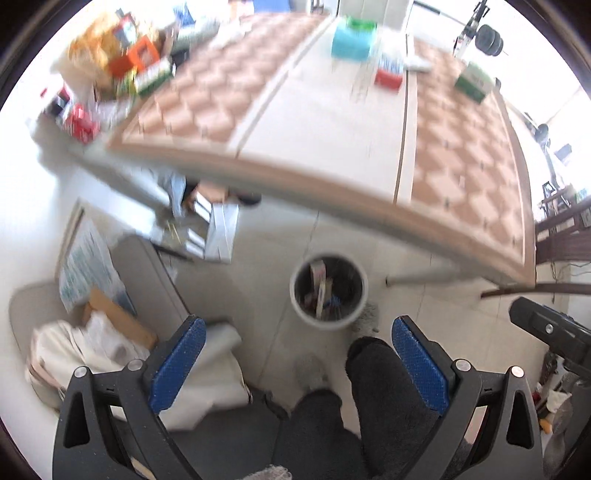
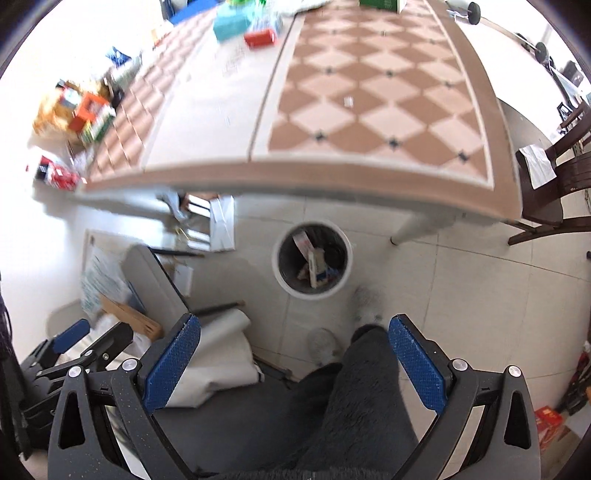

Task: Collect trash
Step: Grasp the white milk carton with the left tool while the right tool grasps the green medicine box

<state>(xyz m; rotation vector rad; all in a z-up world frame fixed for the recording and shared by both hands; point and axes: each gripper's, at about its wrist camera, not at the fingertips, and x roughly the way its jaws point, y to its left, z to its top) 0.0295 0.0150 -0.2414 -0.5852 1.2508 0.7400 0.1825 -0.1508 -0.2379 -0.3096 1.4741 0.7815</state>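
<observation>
A white round bin (image 1: 328, 290) stands on the tiled floor below the table edge and holds several boxes and wrappers; it also shows in the right wrist view (image 2: 312, 260). My left gripper (image 1: 297, 363) is open and empty, held above the floor in front of the bin. My right gripper (image 2: 293, 360) is open and empty, also in front of the bin. On the checkered table (image 1: 321, 122) lie a teal box (image 1: 351, 38), a red box (image 1: 388, 74) and a green box (image 1: 474, 82). The teal box (image 2: 231, 22) and red box (image 2: 260, 38) show in the right view.
A pile of colourful packets (image 1: 122, 59) sits at the table's left end. A grey chair with papers and cloth (image 1: 96, 306) stands at left. A dark wooden chair (image 2: 554, 184) stands at right. My dark-trousered legs (image 2: 351, 406) are below the grippers. Boxes (image 1: 214, 225) lie under the table.
</observation>
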